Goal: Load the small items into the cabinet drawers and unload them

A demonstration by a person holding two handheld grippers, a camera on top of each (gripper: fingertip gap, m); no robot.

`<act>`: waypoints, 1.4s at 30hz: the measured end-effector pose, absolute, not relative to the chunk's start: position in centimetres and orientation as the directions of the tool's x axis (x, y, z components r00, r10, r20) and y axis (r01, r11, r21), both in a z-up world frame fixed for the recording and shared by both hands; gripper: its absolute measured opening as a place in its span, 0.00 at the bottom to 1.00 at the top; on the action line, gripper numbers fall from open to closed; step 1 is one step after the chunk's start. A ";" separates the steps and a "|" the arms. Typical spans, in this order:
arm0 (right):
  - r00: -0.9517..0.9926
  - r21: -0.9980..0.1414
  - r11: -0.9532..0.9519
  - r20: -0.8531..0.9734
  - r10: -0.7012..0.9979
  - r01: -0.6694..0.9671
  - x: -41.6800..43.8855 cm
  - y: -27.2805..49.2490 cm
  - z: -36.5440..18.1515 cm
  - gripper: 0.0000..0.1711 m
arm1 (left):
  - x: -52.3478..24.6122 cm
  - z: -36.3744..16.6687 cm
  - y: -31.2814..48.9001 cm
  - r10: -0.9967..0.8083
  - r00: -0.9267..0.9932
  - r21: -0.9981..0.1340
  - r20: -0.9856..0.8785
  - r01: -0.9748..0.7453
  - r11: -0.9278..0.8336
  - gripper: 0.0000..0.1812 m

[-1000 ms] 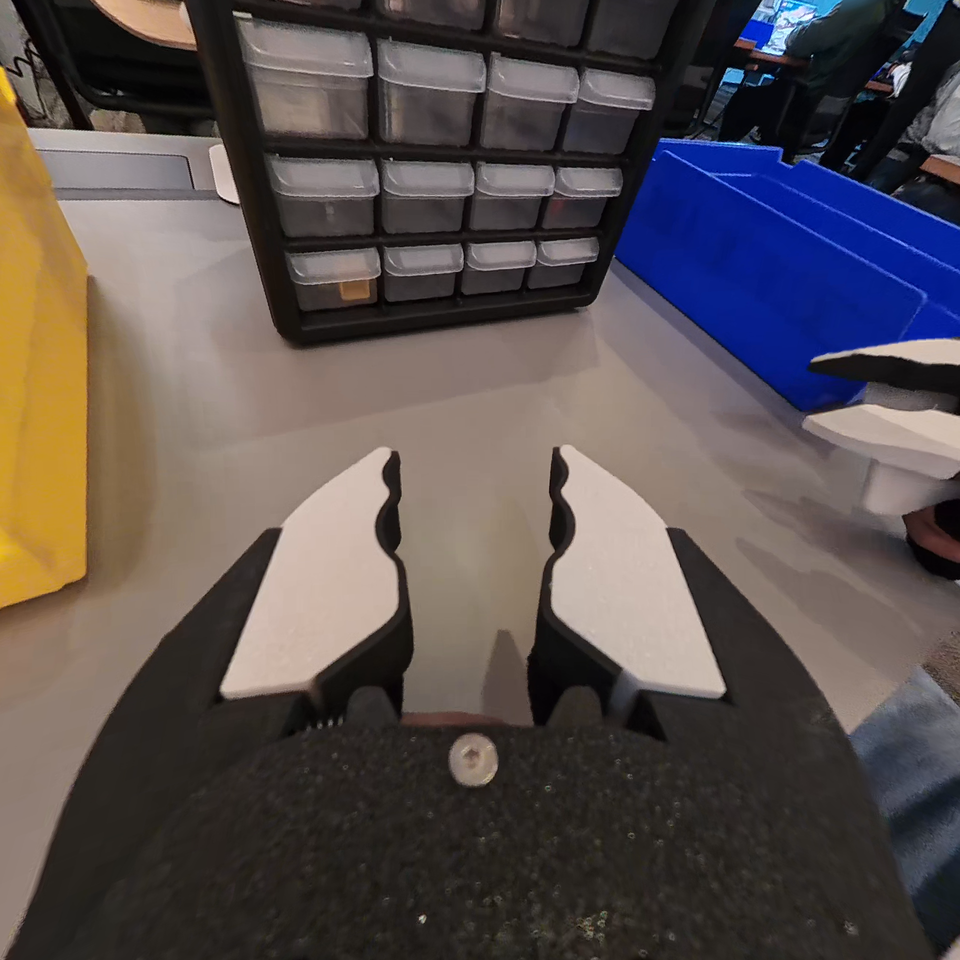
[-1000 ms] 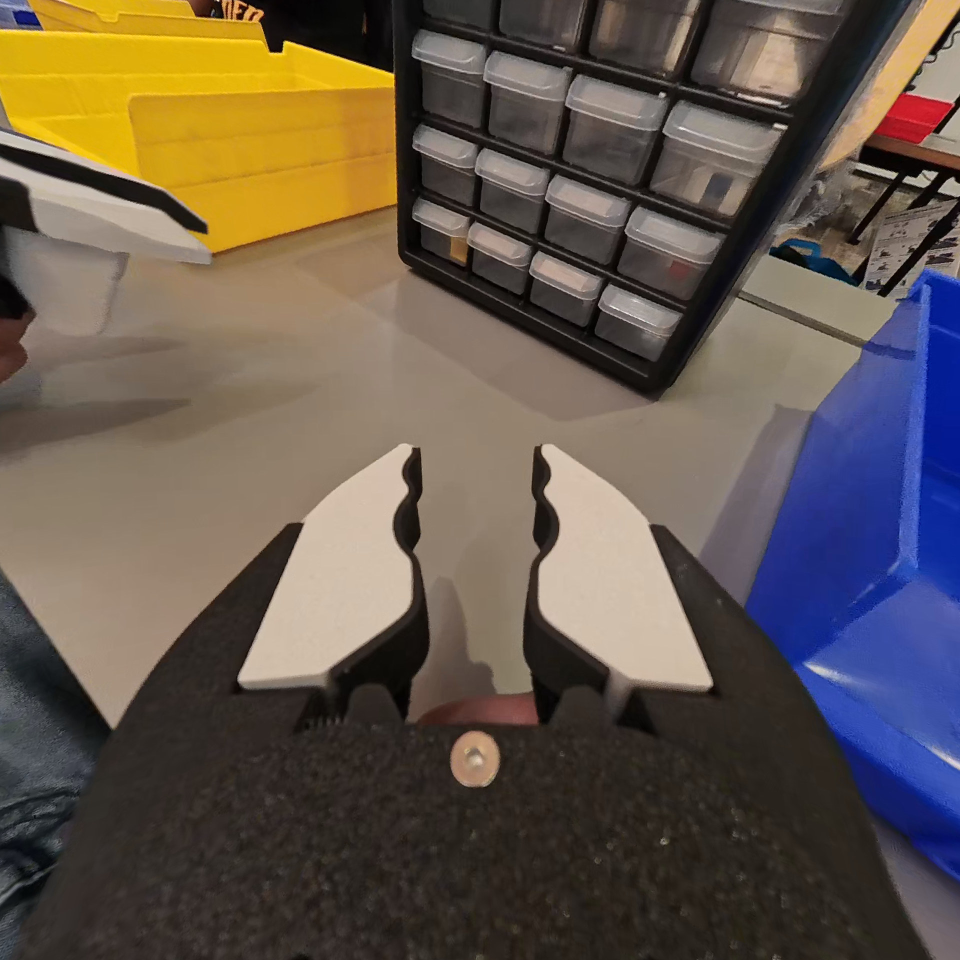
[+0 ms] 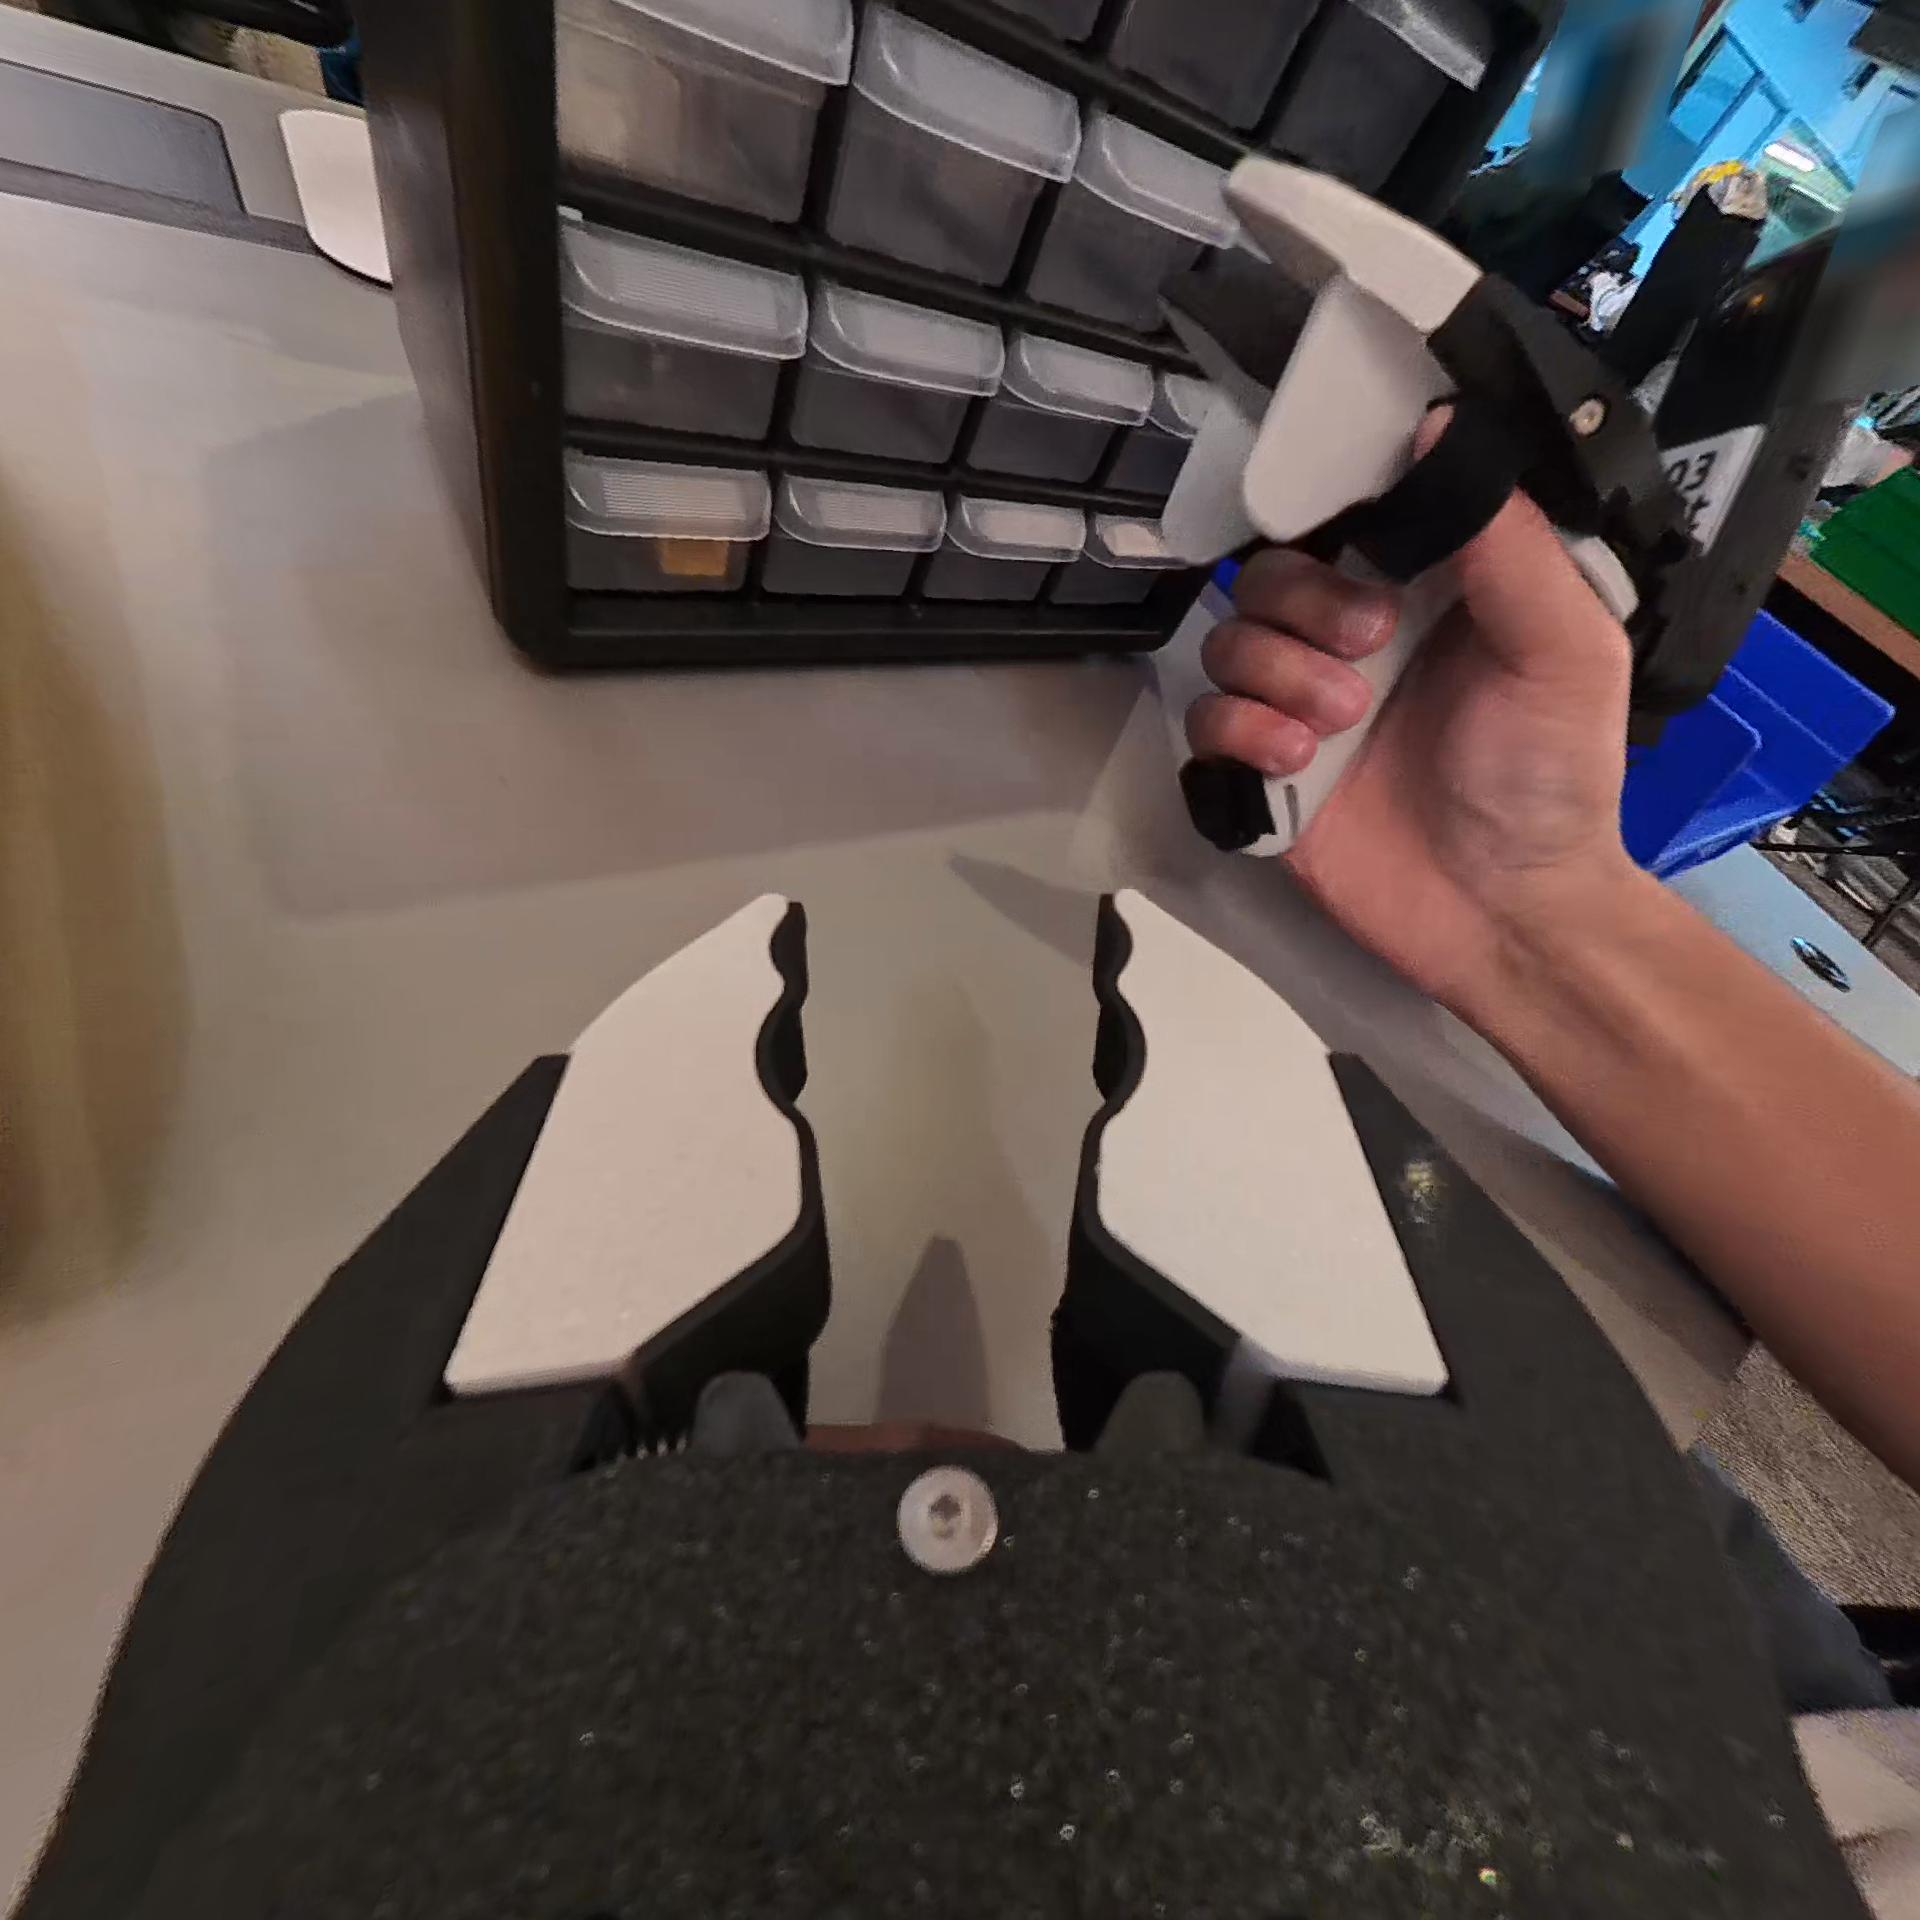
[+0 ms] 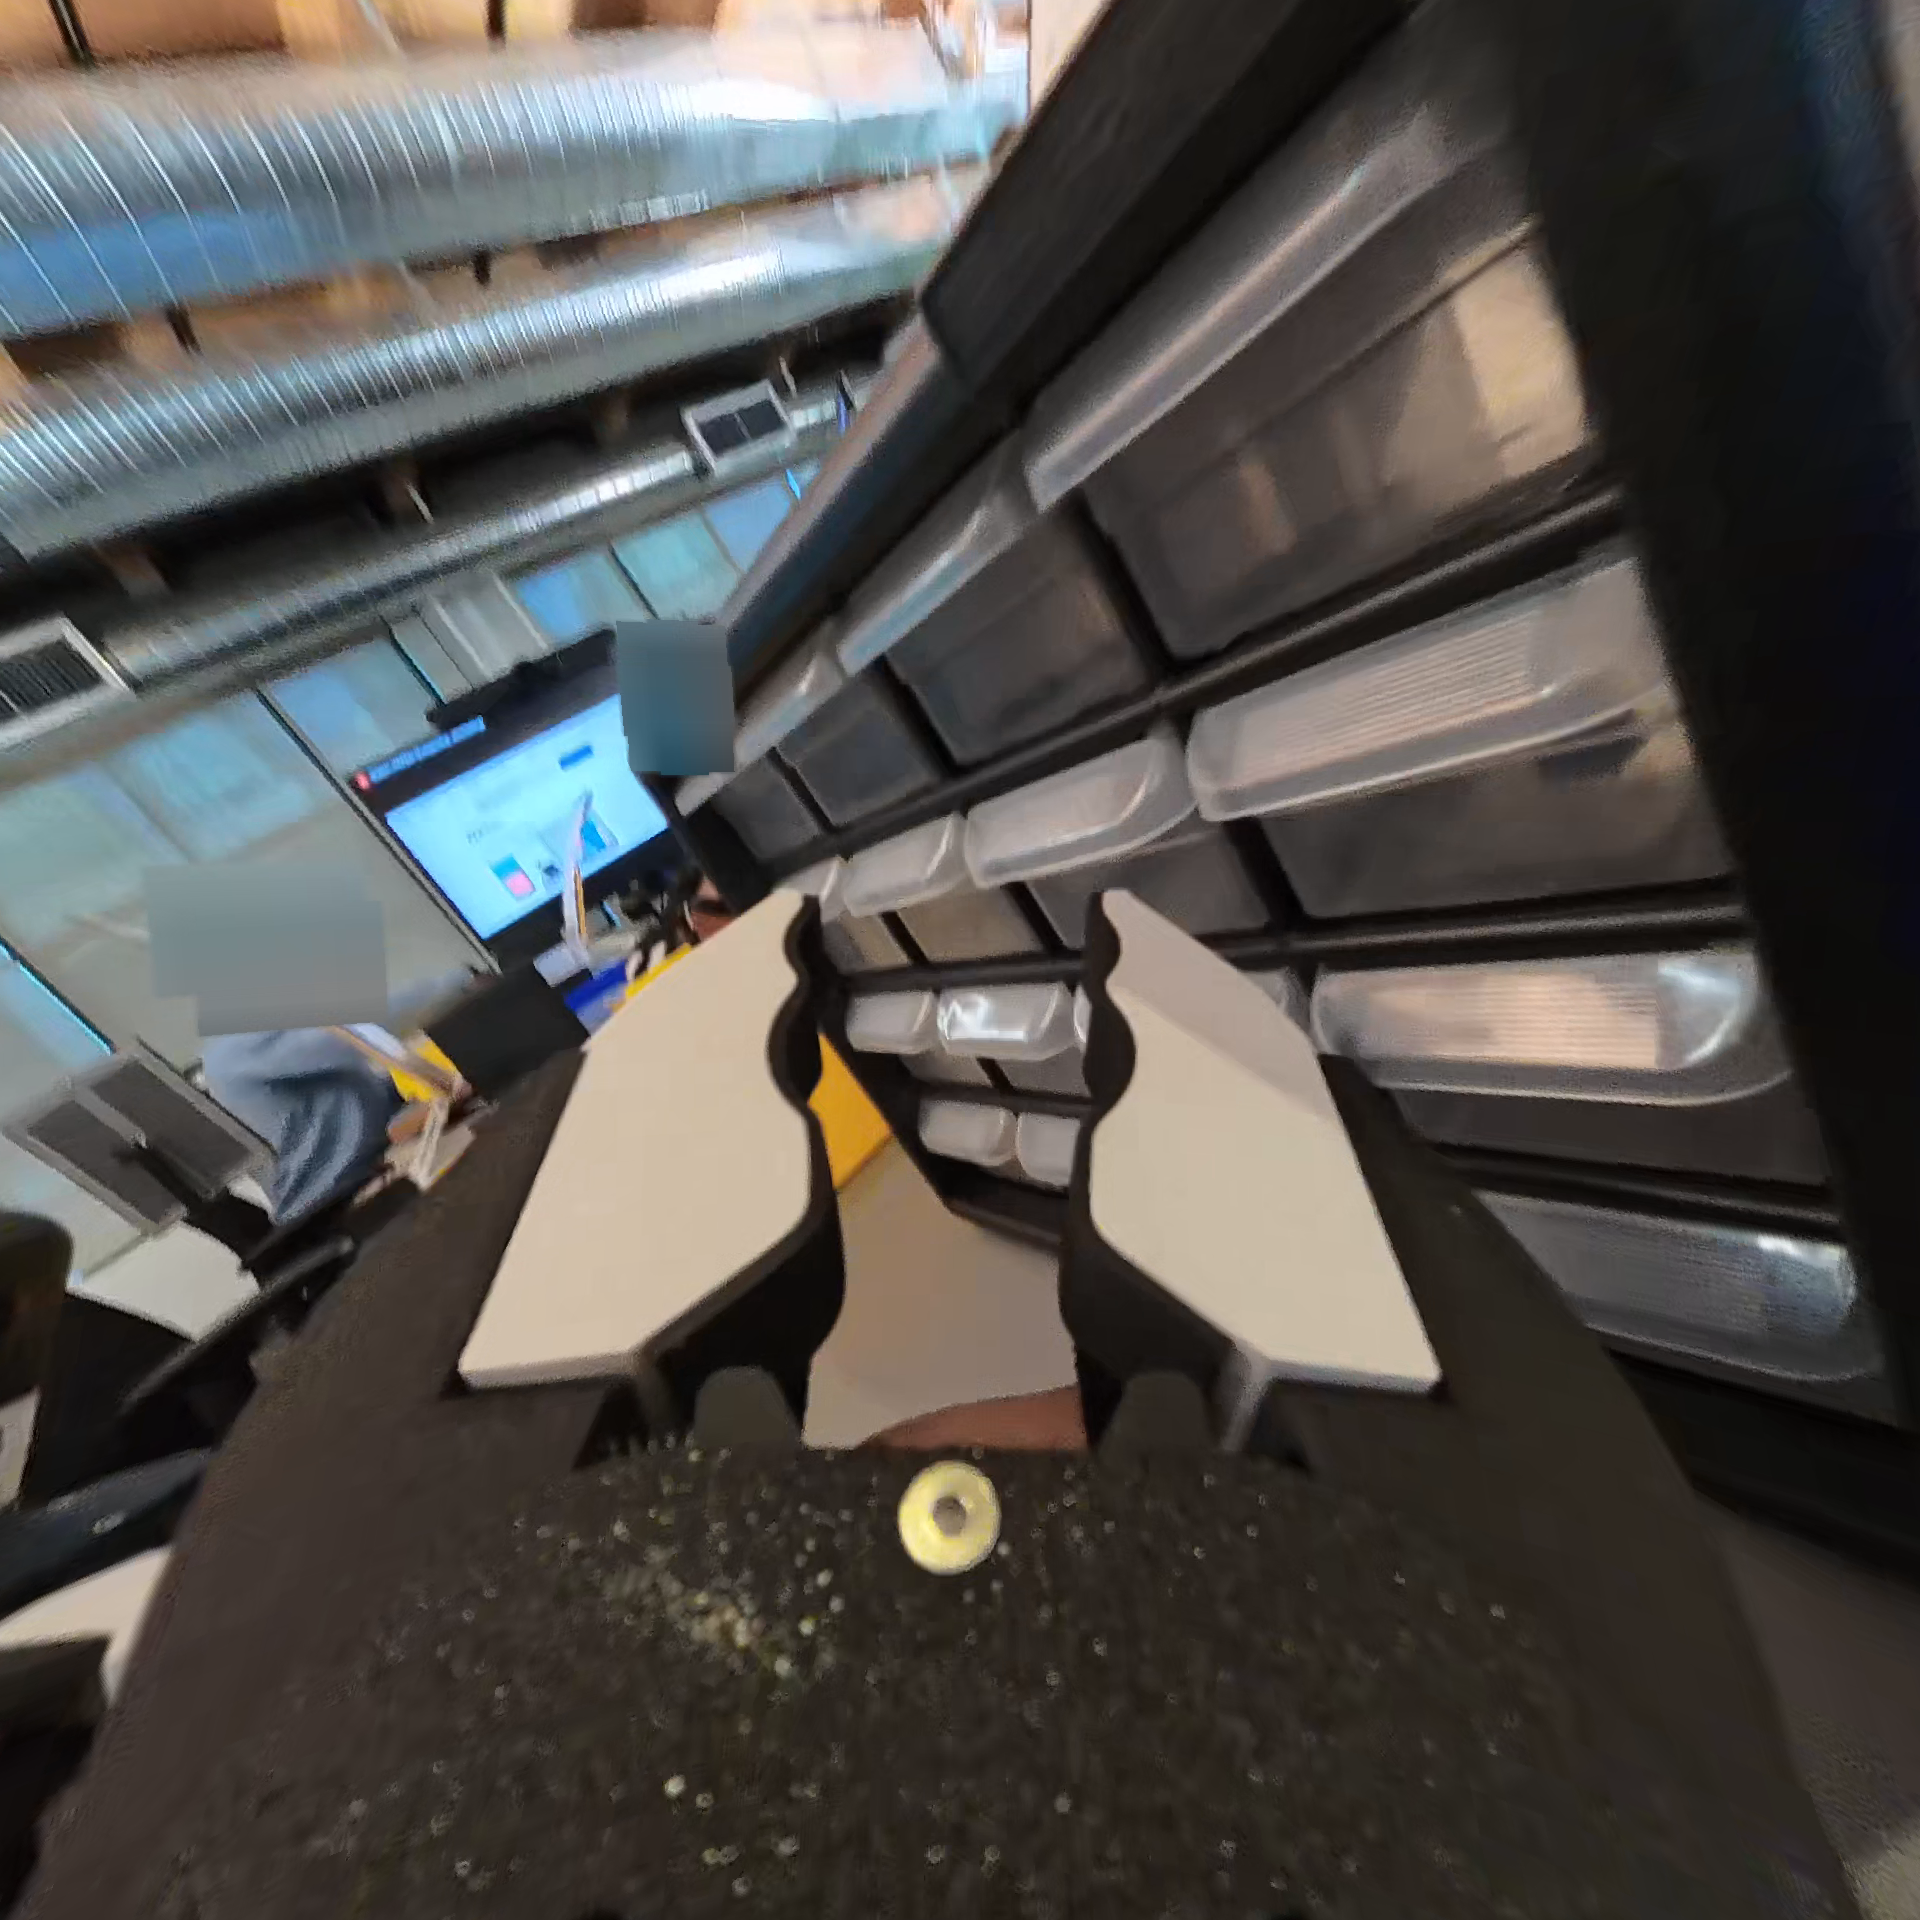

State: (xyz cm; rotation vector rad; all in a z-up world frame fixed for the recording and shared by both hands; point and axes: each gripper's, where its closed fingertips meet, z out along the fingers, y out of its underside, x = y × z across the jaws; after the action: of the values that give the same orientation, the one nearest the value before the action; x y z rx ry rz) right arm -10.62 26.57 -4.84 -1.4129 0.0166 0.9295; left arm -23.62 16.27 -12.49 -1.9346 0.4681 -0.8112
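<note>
Table (image 3: 312, 727): grey and bare where it shows, with the cabinet standing at its far side.
Cabinet (image 3: 499, 343): a black frame of clear plastic drawers, every one that shows pushed in; the right wrist view sees it close, tilted and blurred.
Blue bin (image 3: 1756, 748): at the right edge behind the person's hand (image 3: 1455, 748), partly hidden.
Right gripper (image 3: 1216, 364): held up at the cabinet's right-hand columns, one white finger by an upper drawer, the other lower — fingers spread, nothing between them.
Left gripper (image 3: 948, 914): low over the table, well short of the cabinet, claw spread and empty.
Small item (image 3: 691, 561): an orange-tan piece showing through the bottom-left drawer (image 3: 655, 530); no other item can be made out.
Step in hand: likely opening a right-side drawer. Best done by squaring the fingers to one drawer lip, closing on that lip alone, then pulling straight out — the cabinet looks light enough to slide.
Left wrist view only: which columns the right gripper faces, the hand on its handle, the stored item.
Right wrist view only: drawer fronts (image 4: 1455, 727) close up beyond its own spread fingers (image 4: 1226, 1143), and a screen (image 4: 520, 810) far behind.
</note>
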 end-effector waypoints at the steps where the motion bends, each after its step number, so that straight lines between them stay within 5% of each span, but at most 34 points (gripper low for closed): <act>1: 0.653 -0.811 -0.102 -0.532 0.539 -0.577 -10.4 26.7 -4.5 0.28 | -23.4 -12.4 16.1 -0.628 0.699 -0.882 0.343 0.010 -0.471 0.29; 11: 0.504 -0.713 -0.167 -0.622 0.600 -0.681 -10.9 26.6 -3.6 0.32 | -21.3 -13.0 15.3 -0.677 0.643 -0.869 0.357 -0.038 -0.494 0.29; 19: 0.591 -0.786 -0.134 -0.554 0.586 -0.603 -12.0 23.6 -3.9 0.31 | -21.3 -13.1 15.2 -0.686 0.649 -0.877 0.329 -0.060 -0.477 0.29; 25: 0.930 -0.965 0.018 -0.245 0.273 -0.260 -9.4 23.4 -5.4 0.34 | -21.3 -13.0 15.0 -0.689 0.652 -0.881 0.317 -0.068 -0.469 0.29; 30: 0.998 -1.000 -0.015 0.014 0.054 0.015 -8.8 26.1 -6.6 0.43 | -21.0 -13.1 14.9 -0.696 0.645 -0.878 0.316 -0.079 -0.471 0.29; 42: 0.993 -0.992 -0.050 0.117 -0.017 0.116 -10.0 24.8 -7.3 0.37 | -19.1 -11.3 12.2 -0.770 0.457 -0.738 0.446 -0.299 -0.605 0.25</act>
State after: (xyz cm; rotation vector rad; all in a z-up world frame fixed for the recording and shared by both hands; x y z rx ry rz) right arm -10.01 24.78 -7.28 -1.6178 -0.0762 -0.1080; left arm -19.07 12.19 -11.30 -2.1333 0.8878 -1.0662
